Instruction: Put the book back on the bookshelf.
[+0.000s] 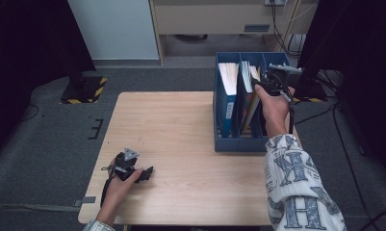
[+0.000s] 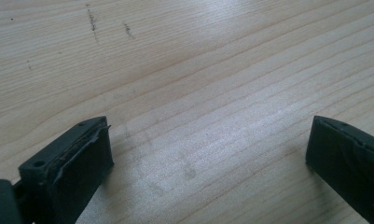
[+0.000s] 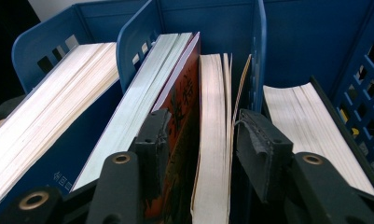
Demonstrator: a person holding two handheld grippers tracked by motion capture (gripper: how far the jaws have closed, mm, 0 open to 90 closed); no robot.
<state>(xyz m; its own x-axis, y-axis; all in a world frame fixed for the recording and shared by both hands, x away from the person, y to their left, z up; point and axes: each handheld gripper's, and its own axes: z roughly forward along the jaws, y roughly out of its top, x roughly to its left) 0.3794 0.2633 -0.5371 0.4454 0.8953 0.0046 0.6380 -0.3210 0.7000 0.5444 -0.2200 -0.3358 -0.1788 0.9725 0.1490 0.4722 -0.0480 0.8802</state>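
While right gripper (image 3: 201,140) reaches down into blue file rack (image 1: 227,142) at far right, we see jaws straddling thin book (image 3: 215,116), pads apart; left gripper (image 2: 208,154) rests spread on table (image 1: 181,144), near left.

Looks like a lab or recording room, not a home. Light wooden table (image 1: 181,139) stands alone on grey carpet floor (image 1: 51,144). Black stand base with yellow-black hazard tape (image 1: 82,90) at far left, dark curtains (image 1: 27,38) on both sides. Loose cables (image 1: 335,115) trail over the floor at right, more hanging at the back wall. Blue file organizer (image 1: 238,143) with books gives an office touch.
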